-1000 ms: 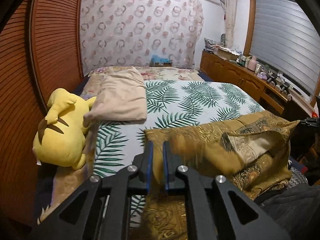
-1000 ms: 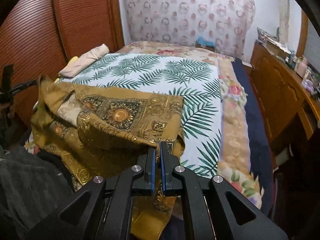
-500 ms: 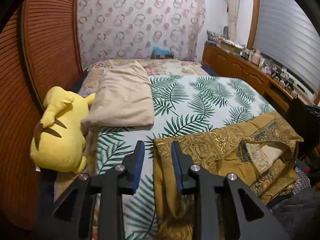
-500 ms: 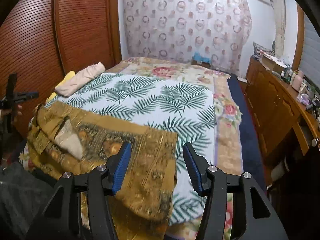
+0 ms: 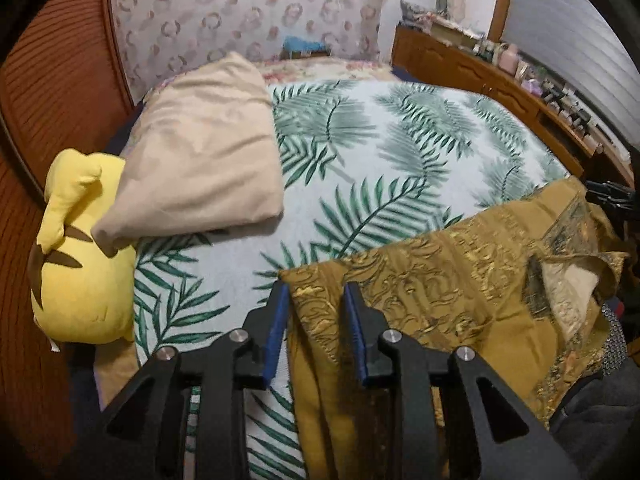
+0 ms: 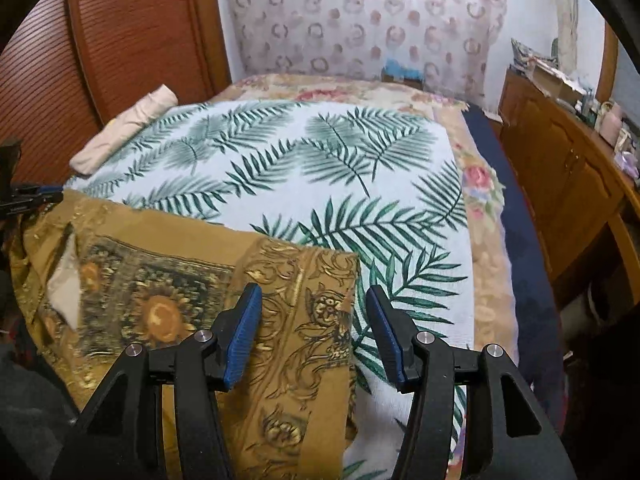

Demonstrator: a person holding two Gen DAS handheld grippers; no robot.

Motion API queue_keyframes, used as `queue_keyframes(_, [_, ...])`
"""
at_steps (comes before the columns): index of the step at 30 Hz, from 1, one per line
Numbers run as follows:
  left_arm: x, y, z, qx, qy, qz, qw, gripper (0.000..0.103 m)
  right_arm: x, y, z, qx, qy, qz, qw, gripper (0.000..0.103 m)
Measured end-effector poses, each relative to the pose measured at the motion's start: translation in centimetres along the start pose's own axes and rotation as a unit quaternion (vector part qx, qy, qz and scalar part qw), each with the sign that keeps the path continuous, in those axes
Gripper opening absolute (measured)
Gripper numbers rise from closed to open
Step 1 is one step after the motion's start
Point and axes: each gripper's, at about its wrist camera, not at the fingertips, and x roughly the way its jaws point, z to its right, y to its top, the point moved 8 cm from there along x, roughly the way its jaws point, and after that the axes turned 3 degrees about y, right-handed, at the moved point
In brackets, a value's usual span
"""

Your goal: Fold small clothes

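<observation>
Now both your claws stand released: the left claw [image 5: 314, 320] straddles one corner of the cloth [image 5: 440, 300], the right claw [image 6: 314, 330] the other. Beyond both, it lies spread on the bed [image 6: 320, 184].

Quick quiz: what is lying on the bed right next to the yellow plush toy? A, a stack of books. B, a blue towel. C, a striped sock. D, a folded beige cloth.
D: in the left wrist view the folded beige cloth lies against the yellow plush toy on the bed.
</observation>
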Motion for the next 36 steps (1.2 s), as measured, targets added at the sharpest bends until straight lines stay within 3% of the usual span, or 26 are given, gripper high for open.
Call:
queue_keyframes(8, [1.1,-0.1,-0.2,-0.003,0.002,-0.011,0.9999,0.028,2.1,-1.1,0.7,0.006,-0.003,-0.027,1.000,0.057])
queue_keyframes(14, [1.4,0.3,-0.7,-0.005,0.007,-0.009,0.9999,0.036,2.3,-1.0,0.8,0.006,0.000,-0.018,1.000,0.060])
queue_keyframes(19, [1.5,0.4,-0.8,0.002,0.007,-0.006,1.0000,0.037,2.4,-1.1,0.6,0.005,0.005,-0.023,1.000,0.060])
queue_keyframes(20, [1.5,0.4,-0.8,0.001,0.007,-0.006,1.0000,0.037,2.4,-1.0,0.5,0.004,0.011,-0.026,1.000,0.058])
queue_keyframes(21, [1.5,0.5,-0.8,0.002,0.008,-0.005,1.0000,0.037,2.4,-1.0,0.0,-0.001,0.025,-0.028,0.999,0.045])
queue_keyframes(22, [1.5,0.4,-0.6,0.006,0.008,-0.002,0.9999,0.035,2.4,-0.9,-0.2,-0.005,0.032,-0.029,0.999,0.040])
queue_keyframes(24, [1.4,0.3,-0.2,0.014,-0.001,0.000,0.9999,0.026,2.4,-0.9,-0.5,-0.012,0.033,-0.029,0.999,0.032])
queue_keyframes(25, [1.3,0.2,-0.1,0.017,-0.002,0.001,0.9999,0.022,2.3,-0.9,-0.9,-0.015,0.043,-0.028,0.999,0.015])
queue_keyframes(26, [1.2,0.2,0.1,0.020,-0.005,0.001,0.9998,0.014,2.2,-1.0,-1.3,-0.016,0.059,-0.028,0.998,0.007])
queue_keyframes(29, [0.1,0.3,0.3,0.015,0.001,0.018,0.9997,0.006,1.3,-1.0,-2.4,-0.029,0.072,-0.013,0.997,0.005])
queue_keyframes(32, [-3.9,1.1,1.0,-0.001,-0.012,0.082,0.9965,0.004,-1.0,-0.3,-3.1,-0.026,0.076,0.024,0.996,0.004])
queue_keyframes(36, [-9.9,2.0,2.0,-0.013,-0.029,0.152,0.9879,0.004,-7.3,1.7,-4.1,-0.017,0.089,0.104,0.990,0.004])
